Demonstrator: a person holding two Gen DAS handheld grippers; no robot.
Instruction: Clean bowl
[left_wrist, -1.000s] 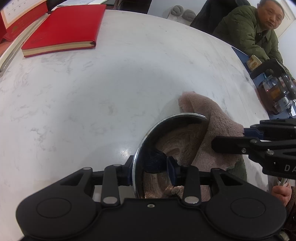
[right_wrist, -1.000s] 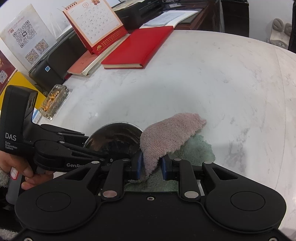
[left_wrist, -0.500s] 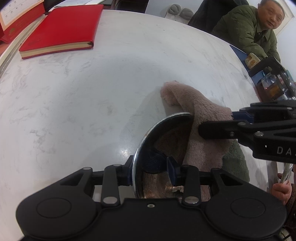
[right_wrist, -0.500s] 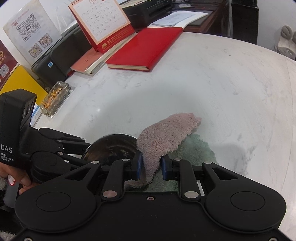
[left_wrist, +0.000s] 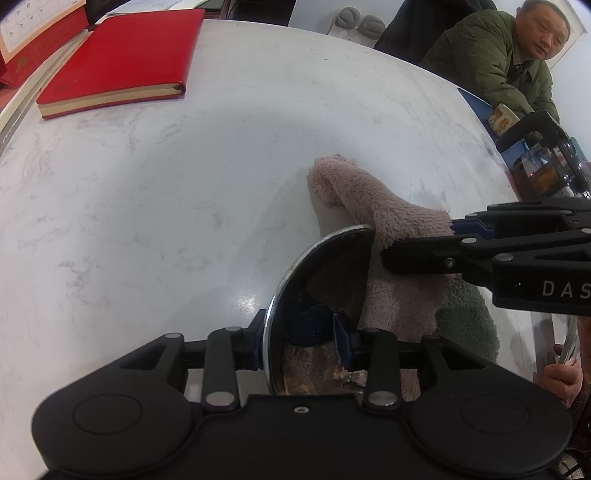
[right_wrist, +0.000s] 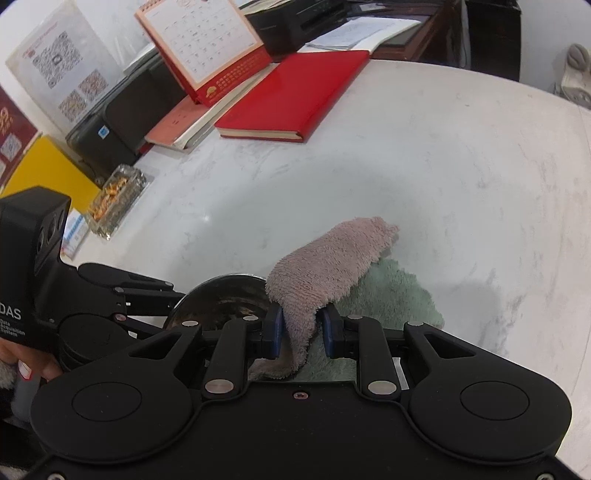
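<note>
A shiny metal bowl (left_wrist: 325, 273) stands tilted on the white marble table, with my left gripper (left_wrist: 301, 332) shut on its near rim. Brown residue shows inside it. The bowl (right_wrist: 221, 299) also shows dark in the right wrist view, left of the cloth. A pink fluffy cloth (left_wrist: 373, 206) with a green underside drapes over the bowl's right edge. My right gripper (right_wrist: 301, 328) is shut on the pink cloth (right_wrist: 325, 258), whose far end rests on the table. From the right of the left wrist view, the right gripper (left_wrist: 436, 240) reaches in at the cloth.
A red notebook (left_wrist: 118, 62) lies at the far left, beside a desk calendar (right_wrist: 203, 40). A glass ashtray (right_wrist: 114, 199) and a black printer (right_wrist: 122, 114) stand at the table's left edge. A person in a green jacket (left_wrist: 495, 55) sits across, near a glass teapot (left_wrist: 546, 170).
The right gripper has dragged the pink cloth up and outward over the bowl's rim, so more of the bowl's inside shows. The left gripper keeps its hold on the rim.
</note>
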